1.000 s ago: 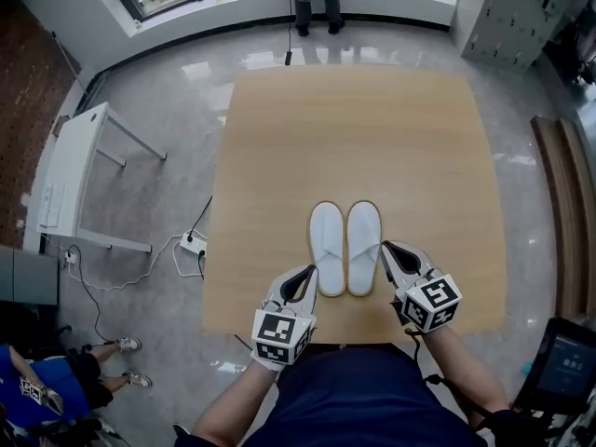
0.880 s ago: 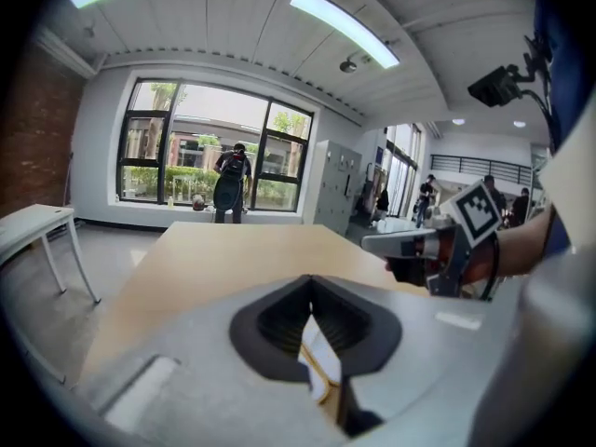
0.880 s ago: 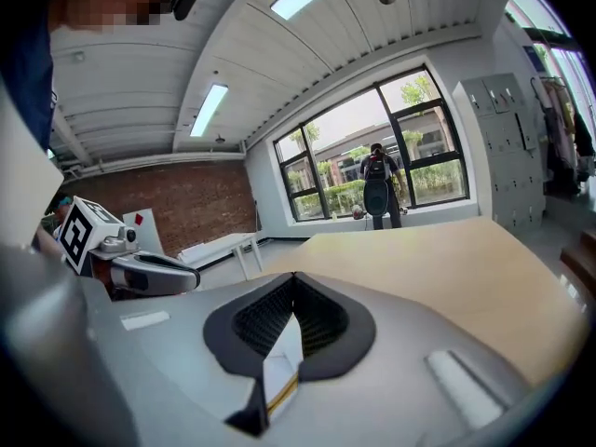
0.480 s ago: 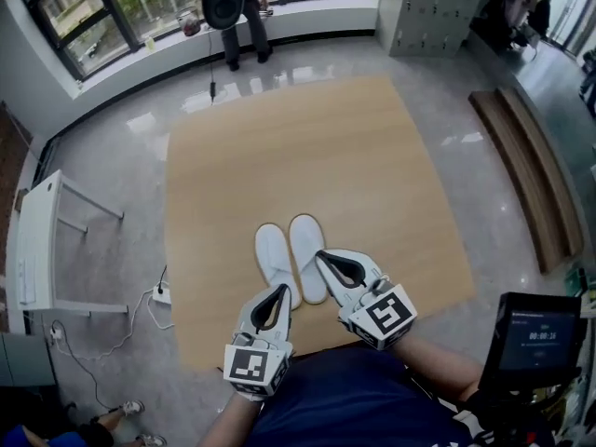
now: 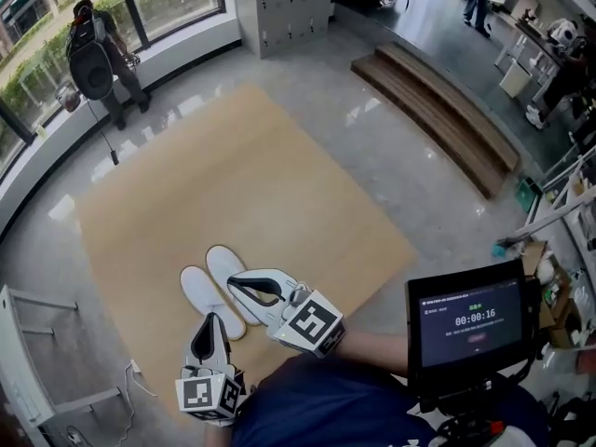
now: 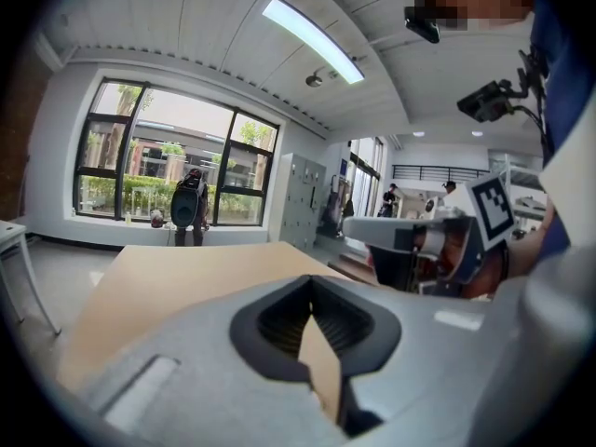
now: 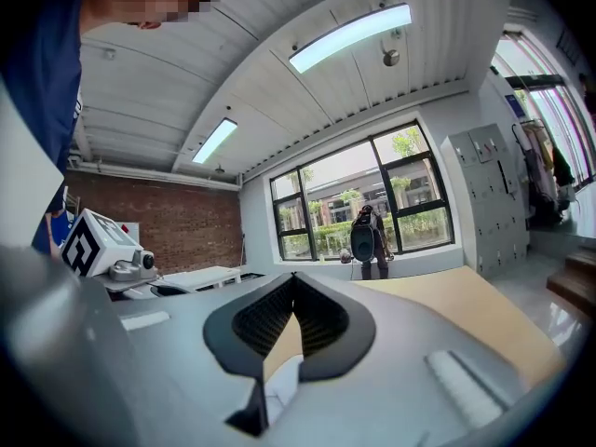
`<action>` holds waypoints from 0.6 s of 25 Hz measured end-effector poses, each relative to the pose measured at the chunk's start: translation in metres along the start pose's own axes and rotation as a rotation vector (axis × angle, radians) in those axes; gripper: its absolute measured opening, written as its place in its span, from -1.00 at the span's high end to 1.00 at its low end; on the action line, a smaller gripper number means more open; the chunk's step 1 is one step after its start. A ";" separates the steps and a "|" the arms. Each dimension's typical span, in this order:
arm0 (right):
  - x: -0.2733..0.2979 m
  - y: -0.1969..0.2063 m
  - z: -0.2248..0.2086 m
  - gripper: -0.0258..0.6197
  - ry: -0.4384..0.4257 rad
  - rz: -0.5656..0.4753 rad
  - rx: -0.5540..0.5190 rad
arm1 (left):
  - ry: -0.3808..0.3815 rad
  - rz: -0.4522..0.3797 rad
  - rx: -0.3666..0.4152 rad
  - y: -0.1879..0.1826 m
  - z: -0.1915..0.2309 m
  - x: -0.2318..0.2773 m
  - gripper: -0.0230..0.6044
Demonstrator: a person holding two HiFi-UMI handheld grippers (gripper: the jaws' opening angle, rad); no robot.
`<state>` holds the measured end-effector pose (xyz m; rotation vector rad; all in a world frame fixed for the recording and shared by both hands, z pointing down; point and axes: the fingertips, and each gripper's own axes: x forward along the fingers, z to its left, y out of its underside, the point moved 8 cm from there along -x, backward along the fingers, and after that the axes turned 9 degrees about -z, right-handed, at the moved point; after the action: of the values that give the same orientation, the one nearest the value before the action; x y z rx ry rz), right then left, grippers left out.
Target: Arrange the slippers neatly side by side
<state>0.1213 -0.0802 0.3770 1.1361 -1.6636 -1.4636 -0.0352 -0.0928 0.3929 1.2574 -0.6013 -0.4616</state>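
Two white slippers lie side by side on the tan wooden table (image 5: 279,184), the left slipper (image 5: 207,296) touching the right slipper (image 5: 223,261). My right gripper (image 5: 233,281) hovers over the heel of the right slipper, jaws shut and holding nothing. My left gripper (image 5: 210,317) sits just behind the left slipper's heel, also shut and empty. In the left gripper view the left gripper (image 6: 310,279) has its tips together, with the right gripper (image 6: 438,240) off to the right. In the right gripper view the right gripper (image 7: 293,276) is shut, and a bit of slipper (image 7: 279,389) shows through its gap.
A dark screen with a timer (image 5: 473,319) stands at my right. A low wooden bench (image 5: 438,110) lies on the floor beyond the table. A person with a backpack (image 5: 93,63) stands by the window. A white side table (image 5: 19,343) is at the left.
The head view has swung round to the right, so the table now lies slanted. Both grippers drew back toward my body. The slippers stay side by side.
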 end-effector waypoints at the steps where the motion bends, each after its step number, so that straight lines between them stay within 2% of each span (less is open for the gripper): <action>1: -0.001 0.001 -0.001 0.89 0.000 -0.001 -0.002 | 0.006 0.000 -0.001 0.000 -0.001 0.001 0.91; 5: -0.007 0.003 0.001 0.89 -0.008 0.011 -0.029 | 0.007 0.012 -0.015 0.006 -0.004 -0.001 0.91; 15: -0.001 0.000 0.013 0.89 -0.052 0.033 -0.014 | -0.026 0.014 -0.036 0.005 -0.002 -0.014 0.91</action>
<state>0.1097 -0.0737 0.3751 1.0668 -1.6969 -1.4937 -0.0443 -0.0811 0.3952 1.2135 -0.6207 -0.4752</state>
